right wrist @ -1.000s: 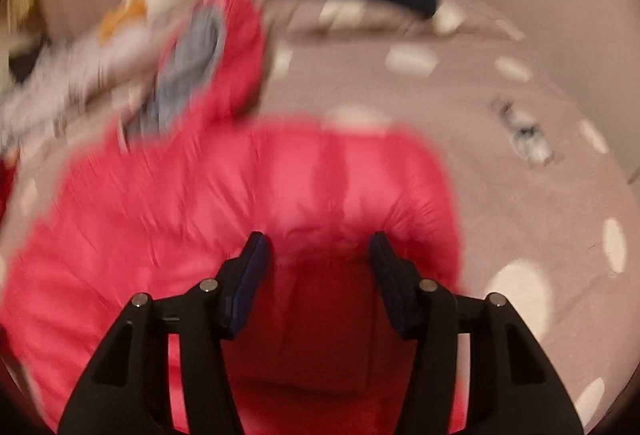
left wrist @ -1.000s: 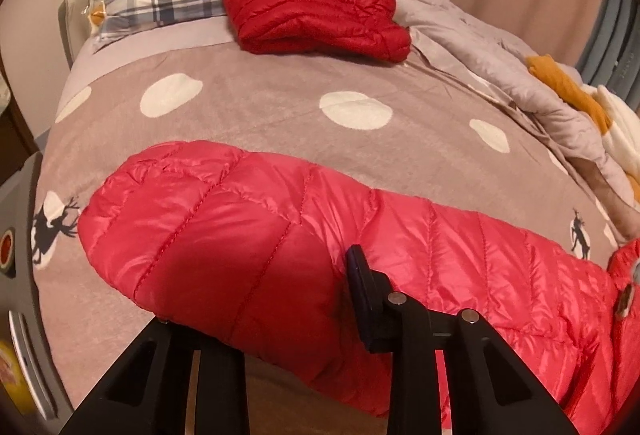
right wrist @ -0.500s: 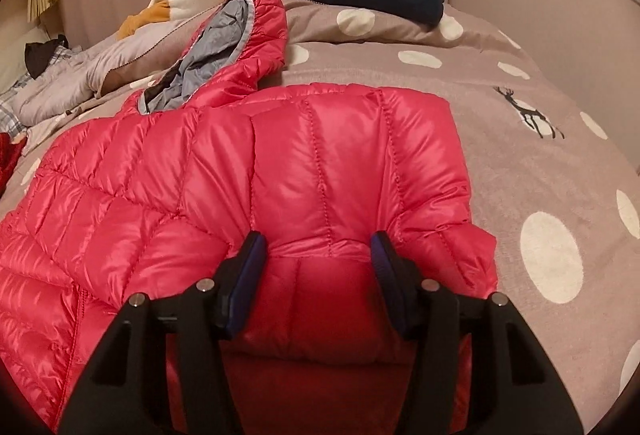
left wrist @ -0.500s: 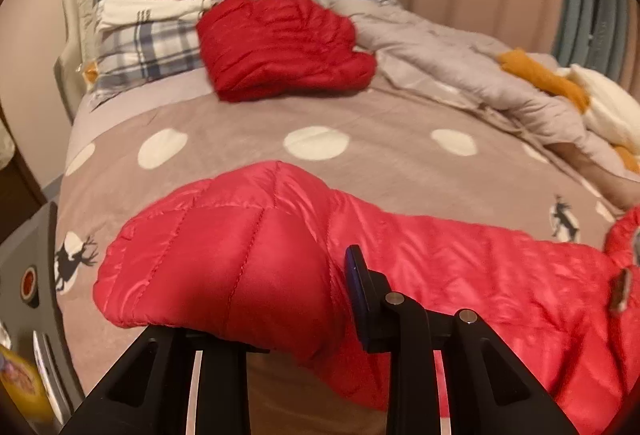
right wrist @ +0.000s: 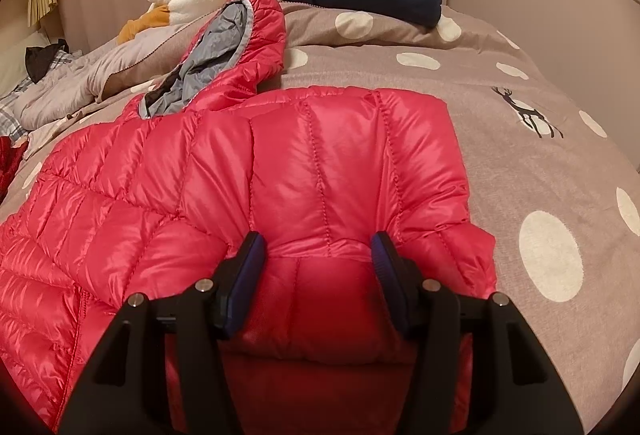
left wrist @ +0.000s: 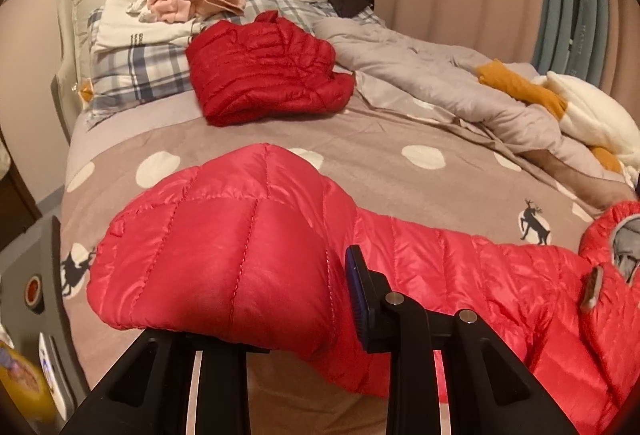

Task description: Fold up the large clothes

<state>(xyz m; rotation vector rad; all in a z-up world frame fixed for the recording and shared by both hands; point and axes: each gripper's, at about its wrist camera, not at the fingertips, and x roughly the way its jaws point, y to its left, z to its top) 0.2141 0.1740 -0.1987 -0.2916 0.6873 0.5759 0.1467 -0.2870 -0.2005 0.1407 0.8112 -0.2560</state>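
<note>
We see no hand or sleeve, only our two tools. The left gripper [left wrist: 288, 299] has matte black angular fingers, hollowed like frames, with round silver screws on the knuckles and a dark blue ribbed pad [left wrist: 357, 287]. The right gripper [right wrist: 318, 275] is built the same: black fingers, silver screws, two blue pads [right wrist: 250, 271].
</note>
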